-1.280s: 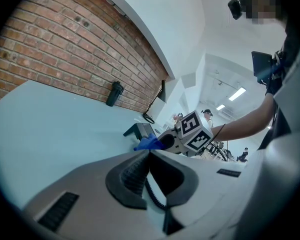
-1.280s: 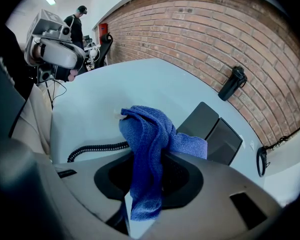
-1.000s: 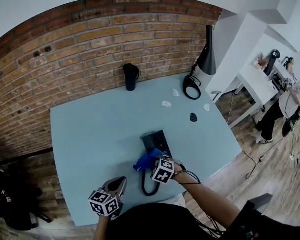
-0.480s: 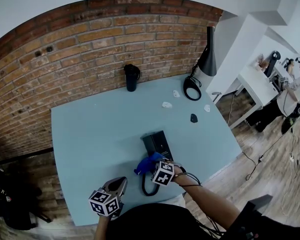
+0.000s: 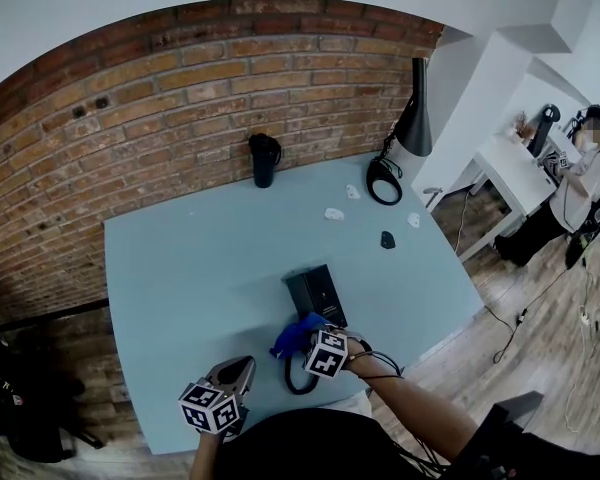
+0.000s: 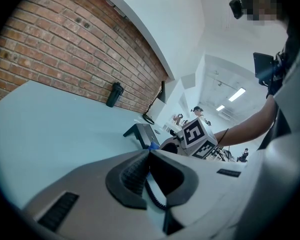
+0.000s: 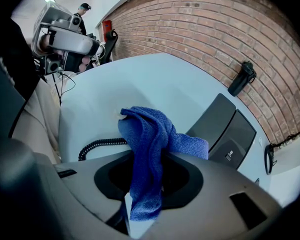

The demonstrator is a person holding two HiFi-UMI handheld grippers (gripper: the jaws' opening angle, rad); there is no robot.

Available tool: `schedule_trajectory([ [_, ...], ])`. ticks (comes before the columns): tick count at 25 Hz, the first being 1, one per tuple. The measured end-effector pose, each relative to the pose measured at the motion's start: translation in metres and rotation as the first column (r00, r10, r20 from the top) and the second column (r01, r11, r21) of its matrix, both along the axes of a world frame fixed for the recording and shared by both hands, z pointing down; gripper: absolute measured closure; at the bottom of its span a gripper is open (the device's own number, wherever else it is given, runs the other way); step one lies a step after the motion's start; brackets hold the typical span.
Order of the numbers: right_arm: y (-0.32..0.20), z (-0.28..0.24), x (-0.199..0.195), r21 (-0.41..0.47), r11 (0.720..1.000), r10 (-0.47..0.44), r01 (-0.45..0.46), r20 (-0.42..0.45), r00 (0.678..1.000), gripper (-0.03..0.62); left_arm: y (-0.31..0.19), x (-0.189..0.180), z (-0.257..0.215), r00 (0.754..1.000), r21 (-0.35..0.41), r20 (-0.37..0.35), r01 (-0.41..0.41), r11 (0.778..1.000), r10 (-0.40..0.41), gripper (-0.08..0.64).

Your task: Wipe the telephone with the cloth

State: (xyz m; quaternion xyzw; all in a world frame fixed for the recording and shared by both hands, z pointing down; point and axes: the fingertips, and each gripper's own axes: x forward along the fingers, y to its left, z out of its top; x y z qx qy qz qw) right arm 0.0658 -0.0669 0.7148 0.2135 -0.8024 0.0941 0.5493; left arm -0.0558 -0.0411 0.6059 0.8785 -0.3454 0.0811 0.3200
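Curling beside telephone (image 5: 318, 293), coiled cord (image 7: 95, 146); bottle (image 5: 264, 158), lamp (image 5: 416, 118) beyond.

The head camera looks steeply down on the whole table (image 5: 180, 268) from its near edge. Both gripper cameras ride low and close over it, facing inward, sharing the telephone (image 6: 140, 133) and far brick wall (image 7: 190, 24).

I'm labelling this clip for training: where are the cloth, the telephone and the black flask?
cloth (image 7: 147, 149): right gripper view, its hanging middle fold.
telephone (image 5: 317, 293): head view, middle of its black top face.
black flask (image 5: 263, 160): head view, middle of its body.
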Motion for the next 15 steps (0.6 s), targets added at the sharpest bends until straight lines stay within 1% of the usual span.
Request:
schedule_trajectory([
  [3, 0.009, 0.005, -0.002, -0.013, 1.000, -0.008, 0.008, -0.003, 1.000, 0.460, 0.000, 0.000, 0.000, 1.000, 0.008, -0.002, 0.000, 1.000, 0.000, 0.552],
  [4, 0.016, 0.008, -0.004, -0.037, 0.999, -0.016, 0.016, -0.003, 1.000, 0.460, 0.000, -0.001, -0.001, 1.000, 0.010, -0.002, 0.002, 1.000, -0.002, 0.552],
  [6, 0.041, 0.018, -0.007, -0.125, 0.991, -0.044, 0.044, 0.000, 0.999, 0.459, 0.000, -0.002, -0.002, 1.000, 0.012, -0.002, 0.008, 1.000, -0.008, 0.552],
  [7, 0.054, 0.024, -0.008, -0.154, 0.986, -0.059, 0.058, 0.001, 0.998, 0.459, 0.001, -0.003, -0.003, 1.000, 0.013, -0.002, 0.012, 1.000, -0.012, 0.552],
  [8, 0.062, 0.028, -0.008, -0.155, 0.986, -0.068, 0.067, 0.000, 0.998, 0.459, 0.002, -0.004, -0.004, 1.000, 0.014, -0.002, 0.017, 1.000, -0.017, 0.552],
  [9, 0.065, 0.028, -0.008, -0.137, 0.988, -0.066, 0.065, 0.000, 0.998, 0.459, 0.002, -0.005, -0.004, 1.000, 0.015, -0.002, 0.022, 1.000, -0.022, 0.552],
  [10, 0.064, 0.025, -0.010, -0.118, 0.992, -0.049, 0.050, 0.013, 0.999, 0.459, 0.002, -0.007, -0.005, 1.000, 0.017, 0.000, 0.027, 0.999, -0.027, 0.552],
  [12, 0.056, 0.010, -0.017, -0.099, 0.995, 0.032, -0.023, 0.094, 0.995, 0.460, 0.001, -0.011, -0.004, 0.999, 0.018, 0.003, 0.034, 0.999, -0.034, 0.552],
  [13, 0.051, 0.000, -0.021, -0.099, 0.992, 0.090, -0.075, 0.153, 0.984, 0.460, 0.001, -0.012, -0.003, 0.999, 0.017, 0.005, 0.036, 0.999, -0.036, 0.552],
  [15, 0.041, -0.020, -0.026, -0.110, 0.978, 0.202, -0.179, 0.263, 0.944, 0.463, 0.002, -0.012, -0.002, 0.999, 0.014, 0.007, 0.036, 0.999, -0.036, 0.552],
])
